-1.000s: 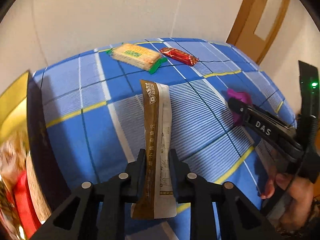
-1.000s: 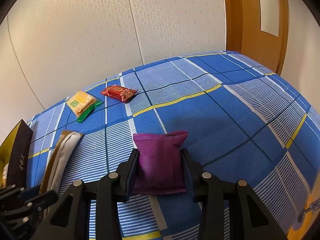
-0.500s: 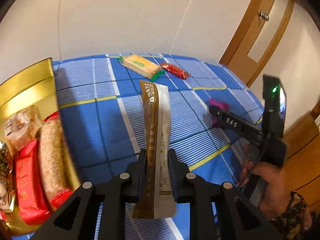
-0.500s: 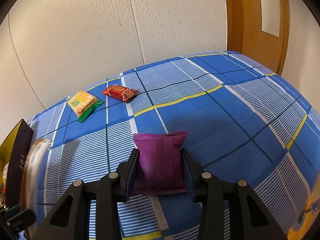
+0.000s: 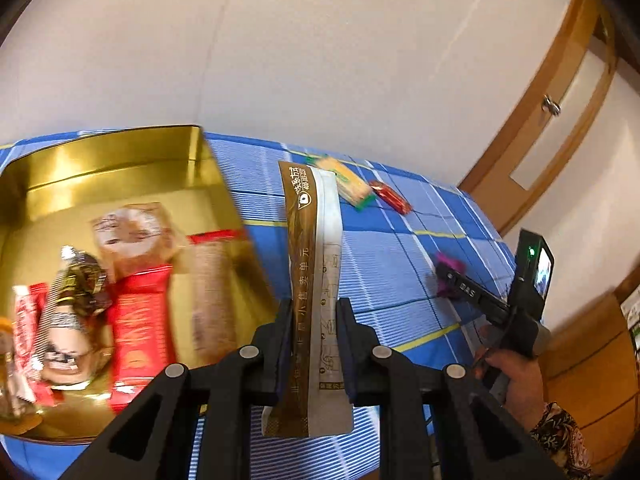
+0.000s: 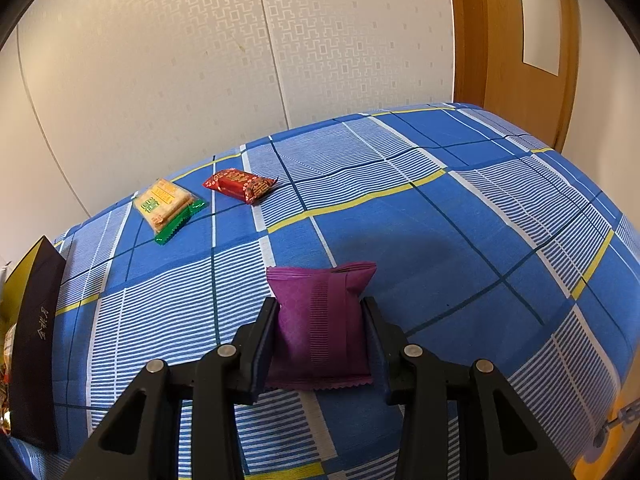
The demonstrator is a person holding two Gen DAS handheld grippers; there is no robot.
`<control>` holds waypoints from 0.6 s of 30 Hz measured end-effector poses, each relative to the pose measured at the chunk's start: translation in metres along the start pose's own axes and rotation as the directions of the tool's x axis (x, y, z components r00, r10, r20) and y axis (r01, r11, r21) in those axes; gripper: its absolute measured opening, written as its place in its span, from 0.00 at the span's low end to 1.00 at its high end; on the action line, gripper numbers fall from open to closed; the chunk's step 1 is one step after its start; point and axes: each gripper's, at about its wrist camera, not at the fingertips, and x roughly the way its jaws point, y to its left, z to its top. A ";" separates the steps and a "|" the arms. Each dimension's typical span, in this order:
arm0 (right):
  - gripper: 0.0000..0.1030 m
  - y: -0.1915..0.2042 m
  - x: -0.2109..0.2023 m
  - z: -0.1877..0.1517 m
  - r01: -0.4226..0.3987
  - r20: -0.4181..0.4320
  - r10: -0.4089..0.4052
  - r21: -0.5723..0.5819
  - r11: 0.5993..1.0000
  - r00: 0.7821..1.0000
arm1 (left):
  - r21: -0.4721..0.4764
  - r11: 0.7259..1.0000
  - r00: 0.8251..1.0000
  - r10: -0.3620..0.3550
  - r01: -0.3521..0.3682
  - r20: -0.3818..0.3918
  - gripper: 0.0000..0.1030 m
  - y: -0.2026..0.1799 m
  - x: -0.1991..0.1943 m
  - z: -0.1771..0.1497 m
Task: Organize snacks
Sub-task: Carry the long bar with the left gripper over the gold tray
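Observation:
My left gripper point(image 5: 314, 312) is shut on a long brown-and-white sachet point(image 5: 312, 236), which sticks up between the fingers in the air, just right of an open gold box point(image 5: 120, 160). The box holds several snacks, among them a red packet point(image 5: 140, 320); they are blurred. My right gripper point(image 6: 320, 306) is shut on a purple packet point(image 6: 320, 284) that rests on the blue checked cloth point(image 6: 460, 248). In the left wrist view that right gripper point(image 5: 450, 280) shows at the right with the purple packet point(image 5: 451, 260), held by a hand point(image 5: 516, 376).
A yellow cracker packet point(image 6: 164, 204) with green ends and a red candy packet point(image 6: 240, 184) lie at the far side of the cloth near the wall. The box's dark outer wall point(image 6: 36, 340) stands at the left edge. A wooden door point(image 6: 508, 40) is at the right.
The left gripper lifted the sachet and swung left toward the gold box, whose inside now fills the left of its view. Sachet and left gripper left the right wrist view. The right gripper stayed still.

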 end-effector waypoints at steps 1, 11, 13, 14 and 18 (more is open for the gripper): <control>0.40 0.000 0.000 0.000 0.000 0.000 0.000 0.000 1.000 1.000 | -0.010 1.000 1.000 0.006 -0.006 0.007 0.20 0.005 -0.003 0.000; 0.40 0.001 0.000 0.000 0.001 -0.001 -0.001 0.000 1.000 1.000 | -0.126 0.987 0.993 0.103 -0.095 0.059 0.20 0.062 -0.028 0.005; 0.40 0.001 0.000 0.000 -0.002 0.000 0.002 0.000 1.000 1.000 | -0.153 0.980 0.989 0.134 -0.124 0.061 0.20 0.076 -0.032 0.006; 0.40 0.001 0.000 0.000 -0.003 0.000 0.003 -0.001 1.000 1.000 | -0.167 0.977 0.987 0.148 -0.136 0.063 0.20 0.083 -0.034 0.007; 0.40 0.000 0.000 0.000 -0.006 0.002 0.006 -0.002 1.000 1.000 | -0.199 0.962 0.976 0.205 -0.188 0.067 0.20 0.107 -0.041 0.008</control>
